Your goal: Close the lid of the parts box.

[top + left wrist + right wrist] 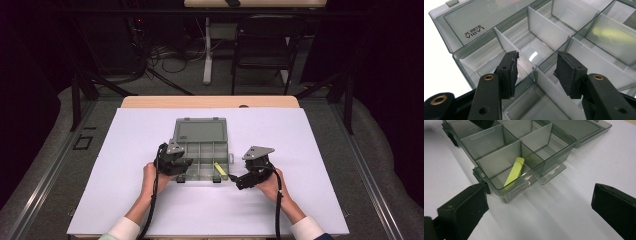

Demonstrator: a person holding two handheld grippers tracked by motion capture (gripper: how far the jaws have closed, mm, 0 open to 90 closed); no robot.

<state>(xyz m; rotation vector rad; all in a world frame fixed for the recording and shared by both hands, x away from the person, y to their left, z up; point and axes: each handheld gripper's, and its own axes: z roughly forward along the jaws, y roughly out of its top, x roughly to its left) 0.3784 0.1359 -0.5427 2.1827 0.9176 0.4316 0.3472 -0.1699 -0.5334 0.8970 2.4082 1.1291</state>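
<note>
A clear grey organiser box (186, 148) lies open on the white sheet, its lid (201, 131) folded back flat. In the near right compartment a yellow-green clip-like piece (218, 169) (515, 171) leans against the wall. My left gripper (183, 166) (536, 62) hovers over the box's near left corner. Its jaws are apart and straddle an upright divider (549, 85) without pressing on it. My right gripper (239, 181) (539, 205) rests wide open on the sheet just right of the box (499, 157), with nothing between its pads.
The white sheet (125, 150) covers most of the wooden table (210, 101), with bare sheet on every side of the box. Beyond the far edge stand a black chair (265, 45), a white table leg (207, 55) and loose cables on the floor.
</note>
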